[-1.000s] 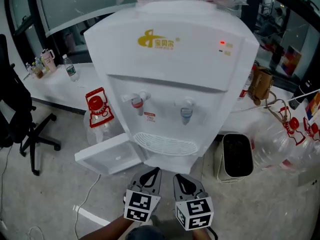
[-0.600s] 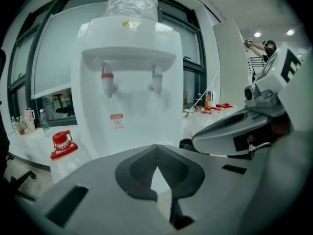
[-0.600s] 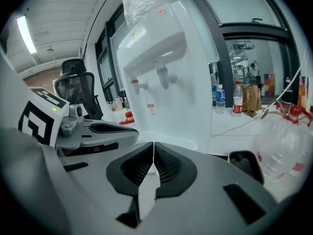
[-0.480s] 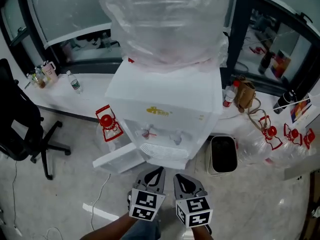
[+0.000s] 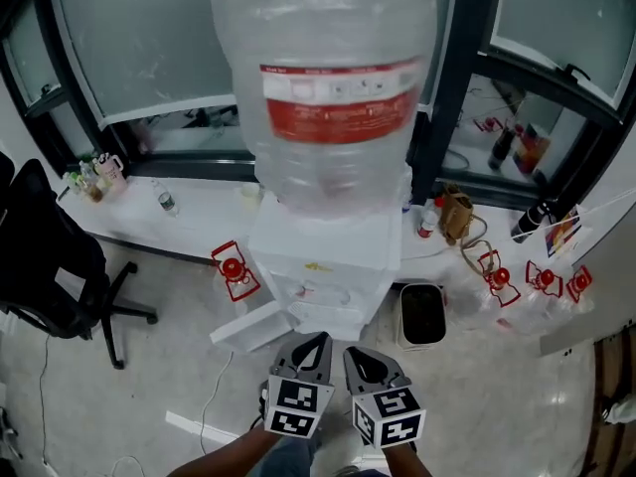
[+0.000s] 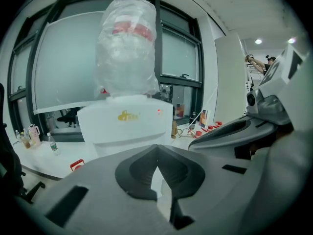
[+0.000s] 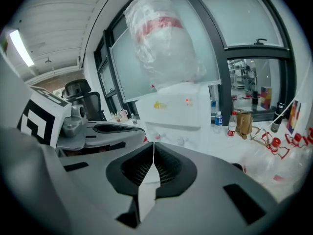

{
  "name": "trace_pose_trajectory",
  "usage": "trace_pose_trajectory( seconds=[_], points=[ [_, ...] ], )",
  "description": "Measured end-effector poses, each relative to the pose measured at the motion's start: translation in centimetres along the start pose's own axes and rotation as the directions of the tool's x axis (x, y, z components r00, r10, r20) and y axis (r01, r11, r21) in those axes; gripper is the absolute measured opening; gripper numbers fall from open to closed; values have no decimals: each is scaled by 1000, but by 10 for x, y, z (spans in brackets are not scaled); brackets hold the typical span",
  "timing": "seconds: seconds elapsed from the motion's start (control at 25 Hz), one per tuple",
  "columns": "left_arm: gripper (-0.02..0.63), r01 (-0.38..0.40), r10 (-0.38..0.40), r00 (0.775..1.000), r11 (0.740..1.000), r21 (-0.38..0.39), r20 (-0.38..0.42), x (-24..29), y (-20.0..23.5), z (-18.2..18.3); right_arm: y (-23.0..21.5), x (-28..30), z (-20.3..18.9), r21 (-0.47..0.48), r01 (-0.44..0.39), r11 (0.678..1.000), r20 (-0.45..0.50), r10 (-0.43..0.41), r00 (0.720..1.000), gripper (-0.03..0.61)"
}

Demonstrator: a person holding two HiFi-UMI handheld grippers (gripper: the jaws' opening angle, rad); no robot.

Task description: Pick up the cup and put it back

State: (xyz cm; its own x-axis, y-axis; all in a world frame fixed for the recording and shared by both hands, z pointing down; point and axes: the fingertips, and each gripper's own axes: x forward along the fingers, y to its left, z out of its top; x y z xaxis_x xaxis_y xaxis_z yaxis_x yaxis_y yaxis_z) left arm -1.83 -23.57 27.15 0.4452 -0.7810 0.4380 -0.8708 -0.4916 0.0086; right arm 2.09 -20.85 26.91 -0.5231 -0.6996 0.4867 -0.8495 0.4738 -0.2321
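Where the head view begins at the left, a black office chair (image 5: 50, 266) stands on the floor in front of a long white tabletop (image 5: 199, 222) that runs under the windows. A pinkish mug (image 5: 107, 170) and some small bottles (image 5: 84, 182) crowd the tabletop's left end, and a clear water bottle (image 5: 167, 203) stands near them to the right. Whether that mug is the task's cup cannot be told.

Near the bottom centre, the left hand-held gripper (image 5: 318, 341) has its jaws pressed together on nothing. Beyond it stands a white water dispenser (image 5: 323, 256) with a large clear jug (image 5: 328, 97) bearing a red label on top. The dispenser's low door (image 5: 253, 326) is swung open to the left.

The right hand-held gripper (image 5: 350, 351), just beside the left one, is likewise closed and empty. Right of the dispenser are a dark waste bin (image 5: 422, 316) on the floor, a brown bag (image 5: 455, 215) on the tabletop and red-capped empty jugs (image 5: 497, 276).
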Motion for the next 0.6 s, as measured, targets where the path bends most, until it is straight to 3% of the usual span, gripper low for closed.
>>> trace_pose_trajectory(
  seconds=[0.32,0.48,0.6],
  points=[
    [12,-5,6,999,999,-34,45,-68,-28,75,44,-76,67,-57,-17,998,40,19,999,21],
    [12,-18,23,998,996,-83,61,-94,-39,90,57,-108,81,-61,-15,998,66,19,998,21],
    [12,-19,24,998,997,-79,61,-113,-49,92,68,-126,80,-68,-13,998,76,18,997,21]
  ],
)
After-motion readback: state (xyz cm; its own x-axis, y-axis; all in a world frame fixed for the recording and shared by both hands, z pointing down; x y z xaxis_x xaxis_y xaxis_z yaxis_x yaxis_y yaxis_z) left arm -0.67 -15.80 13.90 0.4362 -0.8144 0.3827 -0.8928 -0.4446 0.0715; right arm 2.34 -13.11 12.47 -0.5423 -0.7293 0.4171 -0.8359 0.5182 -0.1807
